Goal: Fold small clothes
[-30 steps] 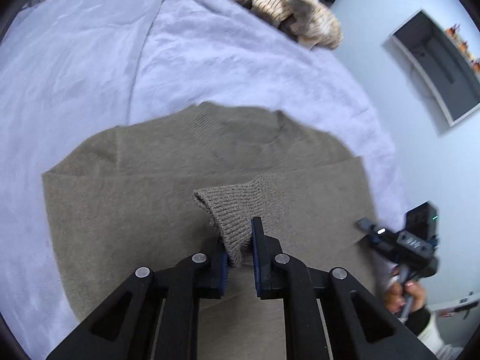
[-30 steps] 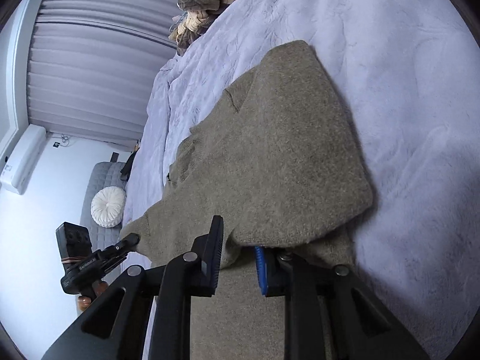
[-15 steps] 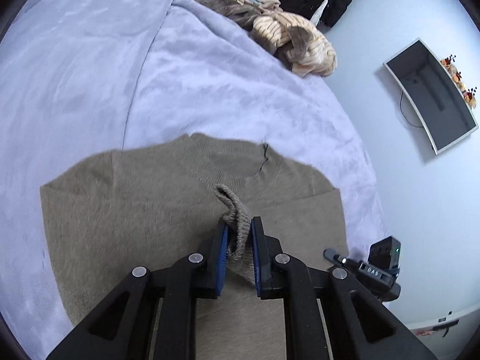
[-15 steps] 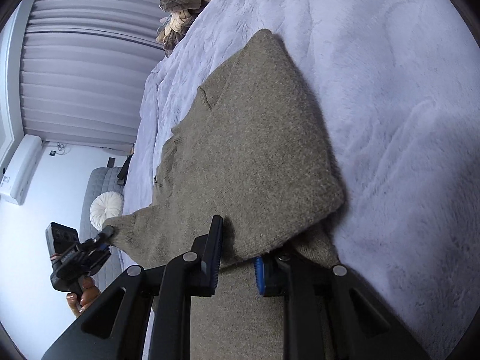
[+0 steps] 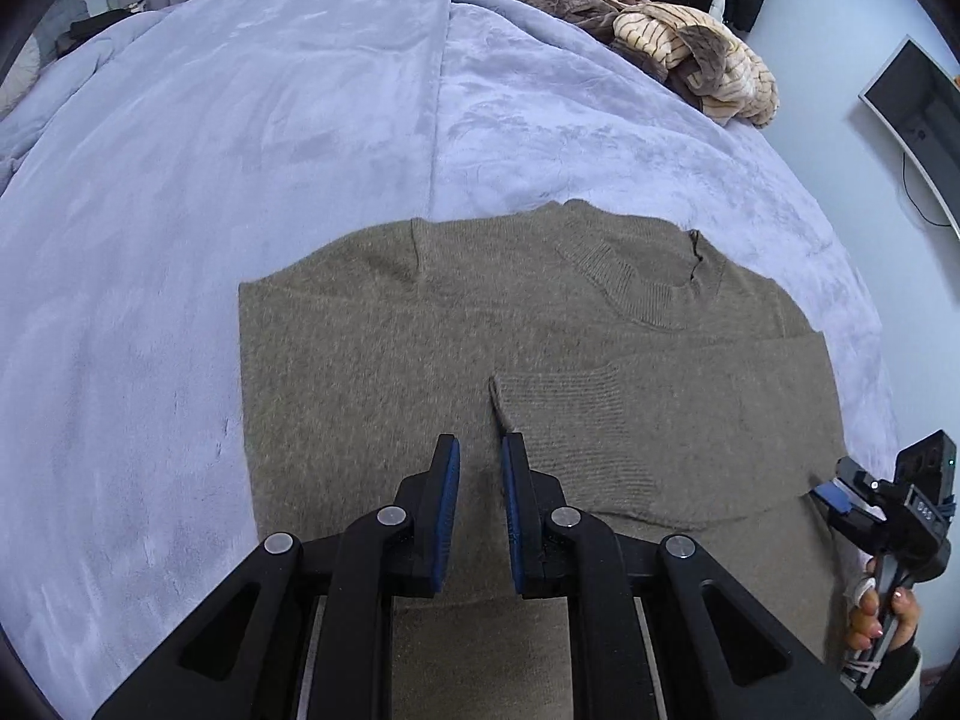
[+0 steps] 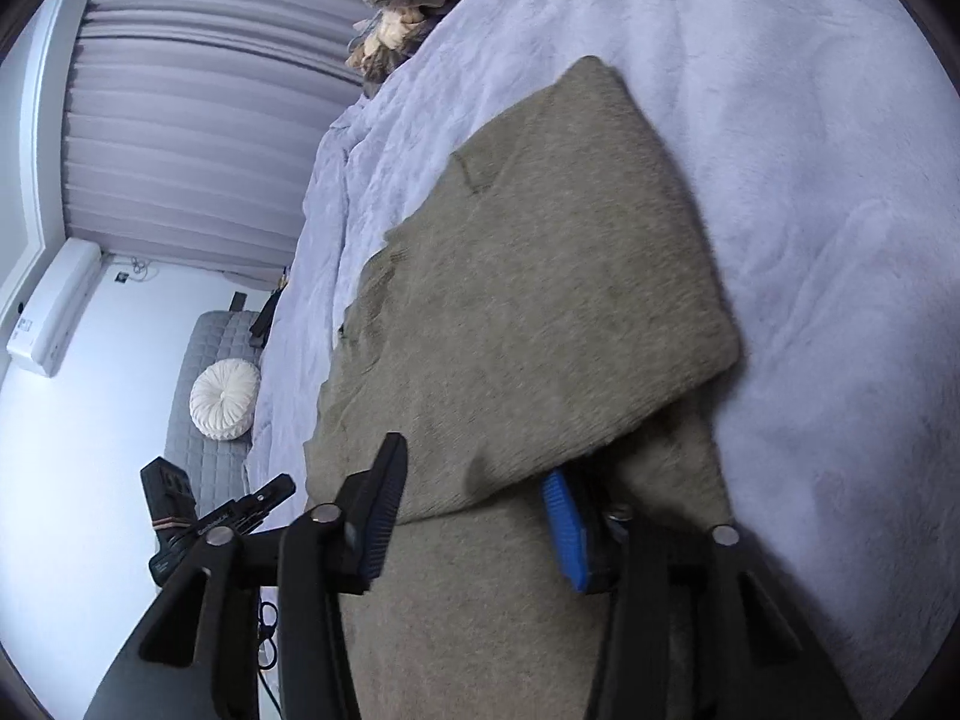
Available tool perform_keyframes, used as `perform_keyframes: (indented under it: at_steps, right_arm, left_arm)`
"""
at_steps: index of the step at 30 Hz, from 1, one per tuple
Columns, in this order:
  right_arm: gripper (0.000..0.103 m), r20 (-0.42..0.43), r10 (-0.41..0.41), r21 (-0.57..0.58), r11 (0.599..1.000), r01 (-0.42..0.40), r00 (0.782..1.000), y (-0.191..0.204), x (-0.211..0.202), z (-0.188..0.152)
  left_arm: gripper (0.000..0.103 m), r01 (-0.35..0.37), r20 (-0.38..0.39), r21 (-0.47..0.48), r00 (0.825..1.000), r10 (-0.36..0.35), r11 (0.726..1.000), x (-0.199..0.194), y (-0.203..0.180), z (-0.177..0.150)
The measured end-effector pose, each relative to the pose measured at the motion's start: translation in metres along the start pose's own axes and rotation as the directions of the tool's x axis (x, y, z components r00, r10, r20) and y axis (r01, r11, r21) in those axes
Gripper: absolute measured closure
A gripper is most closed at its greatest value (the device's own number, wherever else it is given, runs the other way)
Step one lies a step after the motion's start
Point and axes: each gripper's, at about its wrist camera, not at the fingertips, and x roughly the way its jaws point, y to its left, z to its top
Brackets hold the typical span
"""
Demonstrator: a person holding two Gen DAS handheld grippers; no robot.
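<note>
1. We see an olive-brown knitted sweater lying flat on a pale lilac plush blanket that covers the bed.
2. In the left wrist view the neckline of the sweater points away from us, and one sleeve is folded across the body, with its ribbed cuff near the middle of the garment.
3. The left gripper hovers just in front of this cuff; its two blue-padded fingers stand a little apart and nothing is between them.
4. The tip of the cuff lies just beside the right finger of this gripper, and we cannot tell if it touches the pad.
5. The right gripper is at the right side of the sweater; its fingers are spread wide, and a folded edge of the sweater lies over the gap between them, partly covering the blue pad.
6. We cannot tell if the fabric rests on this finger or only passes in front of it.
7. In the left wrist view the right gripper shows at the sweater's right edge, held by a hand.
8. A pile of striped and furry clothes lies at the far end of the bed, well apart from the sweater.
9. A dark screen hangs on the wall.
</note>
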Motion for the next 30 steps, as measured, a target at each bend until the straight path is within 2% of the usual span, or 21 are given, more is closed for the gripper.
perform_keyframes:
  at_steps: [2, 4, 6, 9, 11, 14, 15, 18, 21, 22, 24, 25, 26, 27, 30]
  right_arm:
    - [0.048, -0.049, 0.052, -0.010, 0.999, -0.052, 0.997, 0.013, 0.007, -0.007]
    - [0.048, -0.115, 0.131, -0.030, 0.990, -0.135, 0.985, 0.033, 0.024, -0.017]
    - [0.048, -0.178, 0.222, -0.002, 0.974, -0.226, 0.959, 0.052, 0.050, -0.028]
    - [0.048, -0.223, 0.326, 0.094, 0.945, -0.312, 0.919, 0.069, 0.095, -0.039]
    - [0.048, -0.234, 0.344, 0.123, 0.938, -0.324, 0.909, 0.077, 0.126, -0.045]
    - [0.048, -0.277, 0.333, 0.215, 0.936, -0.280, 0.901, 0.075, 0.165, -0.059]
    - [0.050, -0.284, 0.322, 0.225, 0.938, -0.264, 0.903, 0.074, 0.171, -0.064]
    - [0.052, -0.269, 0.250, 0.224, 0.955, -0.192, 0.930, 0.075, 0.174, -0.070]
    - [0.052, -0.191, 0.189, 0.238, 0.961, -0.142, 0.963, 0.076, 0.164, -0.071]
    - [0.052, -0.160, 0.179, 0.241, 0.961, -0.137, 0.971, 0.076, 0.162, -0.070]
    - [0.052, -0.088, 0.179, 0.264, 0.953, -0.150, 0.980, 0.073, 0.161, -0.069]
    - [0.051, -0.059, 0.206, 0.282, 0.942, -0.182, 0.977, 0.072, 0.161, -0.068]
    - [0.050, -0.050, 0.254, 0.297, 0.927, -0.228, 0.966, 0.072, 0.162, -0.066]
    - [0.050, -0.050, 0.312, 0.308, 0.909, -0.282, 0.949, 0.074, 0.164, -0.065]
    - [0.050, -0.084, 0.436, 0.246, 0.881, -0.405, 0.896, 0.093, 0.164, -0.065]
  left_arm:
    - [0.088, 0.010, 0.001, -0.020, 1.000, -0.010, 1.000, 0.003, 0.002, -0.005]
    - [0.088, 0.031, 0.006, -0.064, 0.999, -0.031, 0.997, 0.003, 0.007, -0.008]
    - [0.088, 0.045, 0.019, -0.114, 0.999, -0.043, 0.992, 0.001, 0.013, -0.012]
    - [0.088, 0.016, 0.048, -0.130, 0.999, -0.009, 0.991, -0.007, 0.017, -0.019]
    - [0.088, -0.019, 0.059, -0.120, 0.998, 0.026, 0.993, -0.010, 0.018, -0.022]
    - [0.088, -0.049, 0.058, -0.112, 0.997, 0.056, 0.992, -0.007, 0.023, -0.028]
    - [0.088, -0.054, 0.049, -0.112, 0.997, 0.059, 0.992, -0.003, 0.025, -0.030]
    - [0.088, -0.059, 0.043, -0.120, 0.997, 0.064, 0.991, 0.009, 0.030, -0.037]
    - [0.088, -0.049, 0.077, -0.111, 0.995, 0.057, 0.993, 0.008, 0.029, -0.042]
    - [0.083, -0.045, 0.081, -0.110, 0.995, 0.054, 0.993, 0.008, 0.030, -0.042]
    - [0.065, 0.003, 0.092, -0.113, 0.996, 0.008, 0.994, 0.005, 0.031, -0.044]
    - [0.060, 0.017, 0.099, -0.117, 0.995, -0.006, 0.993, 0.004, 0.030, -0.045]
    - [0.051, 0.025, 0.106, -0.117, 0.994, -0.012, 0.993, 0.003, 0.029, -0.045]
    - [0.047, 0.023, 0.112, -0.109, 0.994, -0.011, 0.994, 0.002, 0.026, -0.045]
    - [0.046, -0.010, 0.114, -0.069, 0.993, 0.018, 0.998, 0.003, 0.019, -0.045]
